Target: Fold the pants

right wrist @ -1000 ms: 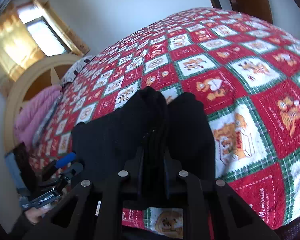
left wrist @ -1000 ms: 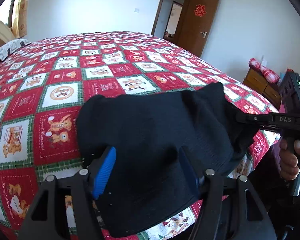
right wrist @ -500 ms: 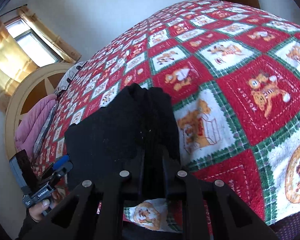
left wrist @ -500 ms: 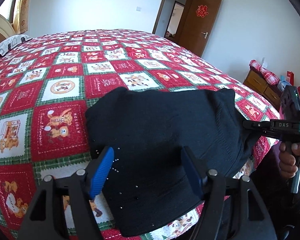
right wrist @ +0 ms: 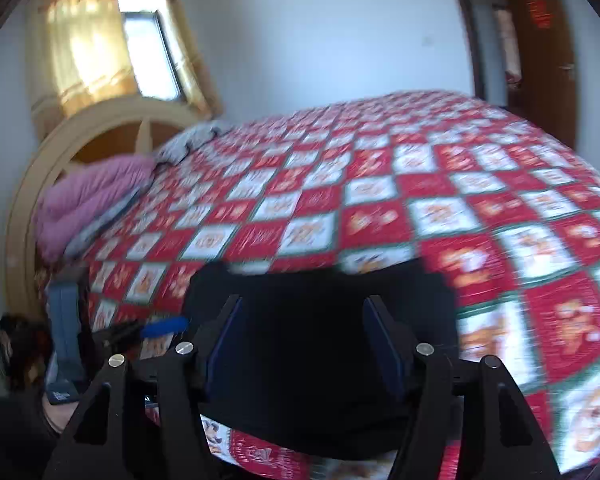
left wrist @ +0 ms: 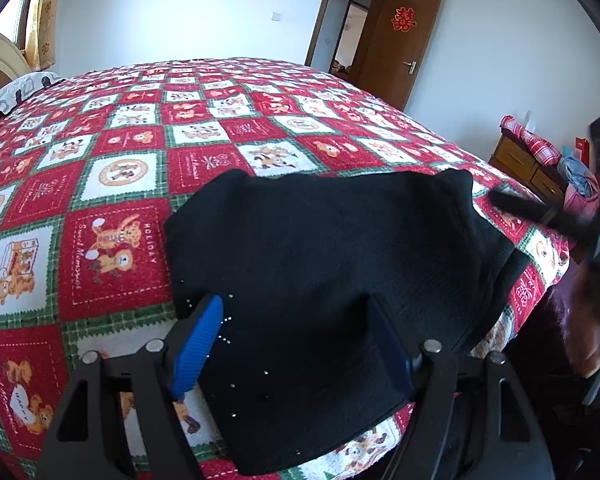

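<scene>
The black pants (left wrist: 332,264) lie folded into a compact rectangle on the near corner of the bed, also in the right wrist view (right wrist: 320,340). My left gripper (left wrist: 296,340) is open, its blue-padded fingers (left wrist: 198,340) spread just above the near edge of the pants and holding nothing. My right gripper (right wrist: 304,344) is open too, jaws wide apart over the pants; its view is blurred. The right gripper shows blurred at the right in the left wrist view (left wrist: 540,216).
The bed carries a red, white and green patchwork quilt (left wrist: 140,168). A pink blanket (right wrist: 88,200) and pillow lie by the curved wooden headboard (right wrist: 32,184). A wooden dresser (left wrist: 532,168) stands right of the bed. A brown door (left wrist: 400,44) is open behind.
My right gripper has let go of the pants, opened wide and pulled back and swung, blurring its view. The pants have settled flat. My left gripper stays open and has drawn back slightly.
</scene>
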Demonstrator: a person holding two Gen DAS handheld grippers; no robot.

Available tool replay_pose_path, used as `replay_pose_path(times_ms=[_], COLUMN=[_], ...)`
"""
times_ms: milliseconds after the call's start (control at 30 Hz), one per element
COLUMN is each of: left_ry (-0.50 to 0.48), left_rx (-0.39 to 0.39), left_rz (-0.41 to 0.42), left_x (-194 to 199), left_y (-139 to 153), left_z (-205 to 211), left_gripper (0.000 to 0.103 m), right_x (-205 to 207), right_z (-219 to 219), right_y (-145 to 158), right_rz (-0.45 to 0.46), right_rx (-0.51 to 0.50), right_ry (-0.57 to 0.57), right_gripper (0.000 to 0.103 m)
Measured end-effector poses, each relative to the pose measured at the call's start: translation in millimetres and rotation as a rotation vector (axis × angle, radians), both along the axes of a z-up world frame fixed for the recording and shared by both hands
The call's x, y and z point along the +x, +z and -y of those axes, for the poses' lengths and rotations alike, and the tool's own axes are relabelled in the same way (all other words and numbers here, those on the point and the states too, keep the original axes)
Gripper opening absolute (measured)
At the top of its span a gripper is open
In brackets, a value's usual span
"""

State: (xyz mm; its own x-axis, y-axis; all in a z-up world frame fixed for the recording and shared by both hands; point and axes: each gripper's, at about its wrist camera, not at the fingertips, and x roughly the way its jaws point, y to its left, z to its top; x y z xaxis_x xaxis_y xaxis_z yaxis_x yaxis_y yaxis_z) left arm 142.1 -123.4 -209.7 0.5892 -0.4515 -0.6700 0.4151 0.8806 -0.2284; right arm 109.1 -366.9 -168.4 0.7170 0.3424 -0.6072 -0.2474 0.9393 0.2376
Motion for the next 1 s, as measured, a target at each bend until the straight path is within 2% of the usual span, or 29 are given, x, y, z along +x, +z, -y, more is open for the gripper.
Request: replay_pose_path(times_ms=[100, 200, 300, 400, 600, 733, 800, 867, 1000], left_ry=[0.000, -0.007, -0.012, -0.012, -0.028, -0.020, -0.005, 0.026, 0.076], left_rx=[-0.006, -0.003, 0.012, 0.010, 0.023, 0.015, 0.012, 0.013, -0.002], left_rz=[-0.002, -0.001, 0.006, 0.003, 0.009, 0.005, 0.004, 0.010, -0.007], left_x=[1, 0, 0, 0, -2, -2, -2, -1, 5], left_y=[-2, -3, -3, -4, -5, -3, -2, -2, -8], left_z=[-1, 1, 3, 3, 5, 2, -2, -8, -22], left_gripper=[0.077, 0.077, 0.077, 0.077, 0.077, 0.077, 0.081, 0.091, 0.092], right_x=[11, 13, 17, 13, 11, 9, 8, 6, 0], right_z=[-10, 11, 41, 53, 38, 42, 45, 48, 51], right_y=[-29, -46, -52, -52, -59, -58, -54, -51, -41], right_rz=[-0.097, -0.159, -0.195, -0.194, -0.182, -0.174, -0.173, -0.162, -0.120], right_rx=[-0.044, -0.058, 0.041, 0.059, -0.049, -0.030, -0.002, 0.025, 0.010], right_ry=[0.023, -0.044, -0.063, -0.064, -0.042, -0.044, -0.047, -0.048, -0.077], right_gripper=[0.062, 0.061, 0.061, 0.061, 0.060, 0.060, 0.060, 0.060, 0.061])
